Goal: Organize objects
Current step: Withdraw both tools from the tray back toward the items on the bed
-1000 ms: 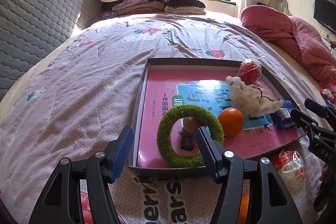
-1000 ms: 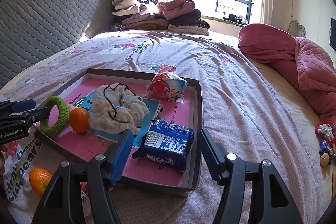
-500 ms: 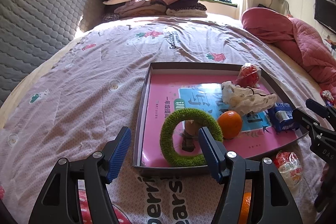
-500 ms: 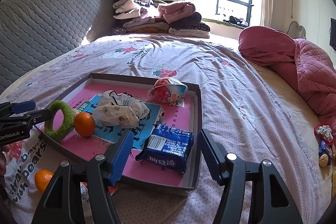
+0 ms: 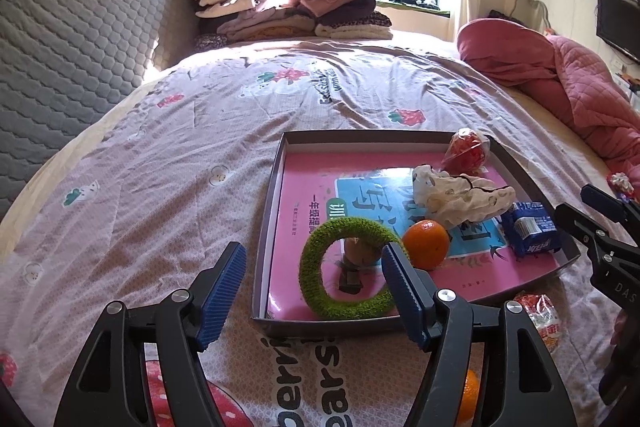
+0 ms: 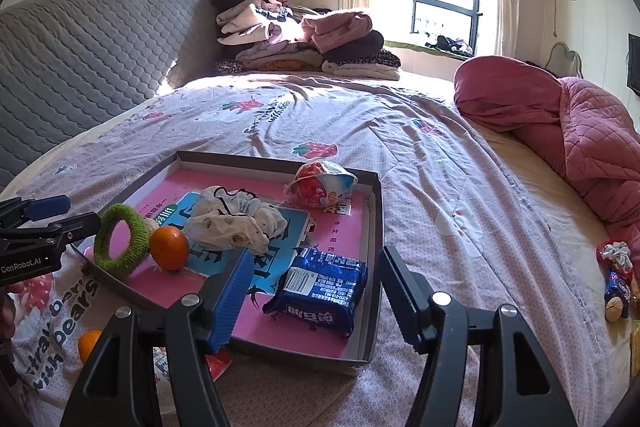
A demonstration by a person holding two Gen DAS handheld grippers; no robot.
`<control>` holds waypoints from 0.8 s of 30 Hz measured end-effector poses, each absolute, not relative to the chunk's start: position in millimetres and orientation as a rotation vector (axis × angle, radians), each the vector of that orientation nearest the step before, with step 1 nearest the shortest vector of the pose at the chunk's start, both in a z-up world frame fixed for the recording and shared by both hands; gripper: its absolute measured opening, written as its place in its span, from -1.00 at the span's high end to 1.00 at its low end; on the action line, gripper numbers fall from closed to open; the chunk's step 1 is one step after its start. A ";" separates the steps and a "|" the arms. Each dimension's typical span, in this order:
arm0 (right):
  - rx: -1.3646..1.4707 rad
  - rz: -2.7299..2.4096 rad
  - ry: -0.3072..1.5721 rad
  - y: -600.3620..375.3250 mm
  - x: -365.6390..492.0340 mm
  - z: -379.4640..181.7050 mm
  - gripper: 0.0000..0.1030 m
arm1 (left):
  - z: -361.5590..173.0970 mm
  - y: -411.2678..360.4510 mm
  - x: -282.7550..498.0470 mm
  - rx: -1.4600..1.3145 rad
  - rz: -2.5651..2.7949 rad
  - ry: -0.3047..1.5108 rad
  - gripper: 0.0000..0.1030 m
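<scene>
Tray (image 6: 376,211) already holds ring (image 5: 344,267), orange (image 5: 426,245), scrunchie, biscuits. Left gripper (image 5: 312,291), jaws just widening, and right gripper (image 6: 316,295) gape empty; second orange (image 6: 89,345) waits on the bedspread.

Wide bed (image 5: 168,195) under a pale pink quilt printed with strawberries and lettering, grey quilted headboard (image 6: 80,67) along the left. Directly on the quilt: shallow cardboard tray (image 6: 374,259) with a pink floor near the front edge; folded clothes pile (image 5: 280,11) at the far end by the window; rumpled red quilted blanket (image 6: 568,131) along the right side. Just in front of the tray, an orange (image 6: 89,345) and a red-and-white snack packet (image 5: 540,315). Far right, a few small wrapped items (image 6: 616,279), too small to identify.
</scene>
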State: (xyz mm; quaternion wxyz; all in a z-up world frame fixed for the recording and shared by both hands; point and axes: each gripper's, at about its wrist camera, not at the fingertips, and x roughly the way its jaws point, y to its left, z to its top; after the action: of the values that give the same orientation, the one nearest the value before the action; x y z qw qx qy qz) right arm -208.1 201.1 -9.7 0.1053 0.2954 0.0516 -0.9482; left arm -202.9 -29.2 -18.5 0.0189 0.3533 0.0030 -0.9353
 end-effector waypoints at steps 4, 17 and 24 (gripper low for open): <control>0.845 -2.793 0.151 200.3 -204.0 -2.1 -0.25 | -12.1 -26.9 -198.8 1.083 -2.910 0.009 -0.42; 0.745 -2.788 0.155 196.3 -184.1 23.1 -0.25 | 11.6 -17.8 -179.5 1.019 -2.933 -0.014 -0.43; 0.710 -2.787 0.143 198.1 -174.7 33.4 -0.25 | 23.1 -13.4 -167.6 0.998 -2.943 -0.026 -0.43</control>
State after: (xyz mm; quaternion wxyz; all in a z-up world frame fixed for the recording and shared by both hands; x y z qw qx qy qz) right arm -174.7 198.1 33.4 0.1307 0.2444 0.0493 -0.9596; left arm -167.6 -13.4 23.1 0.0169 0.3211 -0.0083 -0.9469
